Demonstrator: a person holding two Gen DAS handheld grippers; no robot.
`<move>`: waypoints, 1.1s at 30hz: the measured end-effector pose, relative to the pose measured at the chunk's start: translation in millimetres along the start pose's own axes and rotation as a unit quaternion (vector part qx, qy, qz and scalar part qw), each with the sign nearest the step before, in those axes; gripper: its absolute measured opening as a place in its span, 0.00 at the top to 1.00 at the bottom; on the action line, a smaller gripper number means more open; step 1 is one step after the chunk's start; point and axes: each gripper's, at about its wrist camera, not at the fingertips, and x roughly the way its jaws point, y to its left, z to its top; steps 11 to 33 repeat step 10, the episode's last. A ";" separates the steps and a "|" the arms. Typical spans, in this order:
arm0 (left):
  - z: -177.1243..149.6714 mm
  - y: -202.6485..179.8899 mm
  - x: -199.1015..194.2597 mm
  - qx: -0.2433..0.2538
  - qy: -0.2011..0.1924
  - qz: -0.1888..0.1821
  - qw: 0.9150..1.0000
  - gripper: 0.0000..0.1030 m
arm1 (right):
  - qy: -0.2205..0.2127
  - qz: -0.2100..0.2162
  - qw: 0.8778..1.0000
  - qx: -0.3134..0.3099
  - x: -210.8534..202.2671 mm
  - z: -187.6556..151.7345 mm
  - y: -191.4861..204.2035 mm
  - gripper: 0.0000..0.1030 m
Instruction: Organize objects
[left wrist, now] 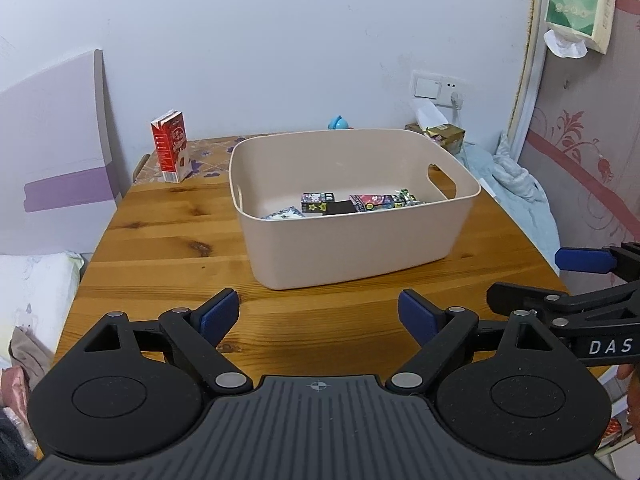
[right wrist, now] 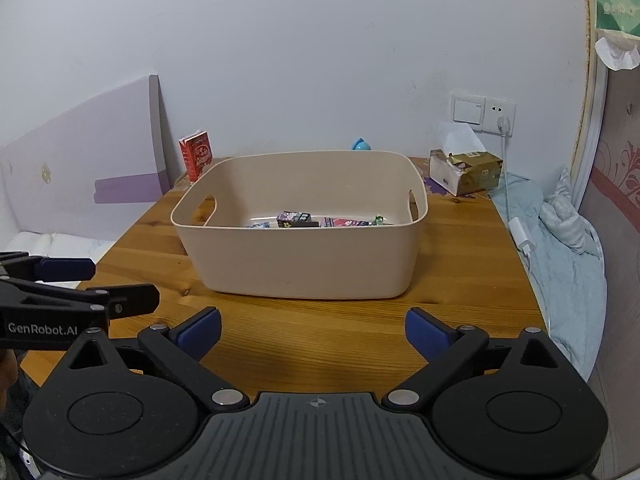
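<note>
A beige plastic bin (left wrist: 352,248) (right wrist: 304,264) with handle cut-outs stands on the wooden table (left wrist: 160,240) (right wrist: 460,280). Inside it lie several small printed packets and boxes (left wrist: 344,204) (right wrist: 316,220). A red carton (left wrist: 170,152) (right wrist: 196,154) stands upright at the table's back left. My left gripper (left wrist: 319,312) is open and empty, just in front of the bin. My right gripper (right wrist: 313,330) is open and empty, also in front of the bin. Each gripper shows at the edge of the other's view.
A blue toy (left wrist: 340,123) (right wrist: 361,145) peeks up behind the bin. A tissue box (right wrist: 466,170) (left wrist: 440,134) sits at the back right under a wall socket (right wrist: 484,110). A light blue cloth (right wrist: 560,240) lies along the table's right edge. A white board (left wrist: 52,132) leans at the left.
</note>
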 end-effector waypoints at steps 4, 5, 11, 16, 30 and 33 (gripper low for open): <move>-0.4 1.3 -0.7 0.003 0.003 0.003 1.000 0.14 | 0.000 -0.001 1.000 -0.007 -1.4 -0.9 3.2 0.01; -0.4 1.8 -0.5 0.003 0.004 0.004 1.000 0.14 | 0.001 -0.002 1.000 -0.009 -1.2 -1.1 4.1 0.01; 0.4 9.4 3.6 -0.001 0.002 0.006 1.000 0.12 | 0.006 -0.005 1.000 -0.007 2.7 -1.2 5.9 0.00; 0.4 9.4 3.6 -0.001 0.002 0.006 1.000 0.12 | 0.006 -0.005 1.000 -0.007 2.7 -1.2 5.9 0.00; 0.4 9.4 3.6 -0.001 0.002 0.006 1.000 0.12 | 0.006 -0.005 1.000 -0.007 2.7 -1.2 5.9 0.00; 0.4 9.4 3.6 -0.001 0.002 0.006 1.000 0.12 | 0.006 -0.005 1.000 -0.007 2.7 -1.2 5.9 0.00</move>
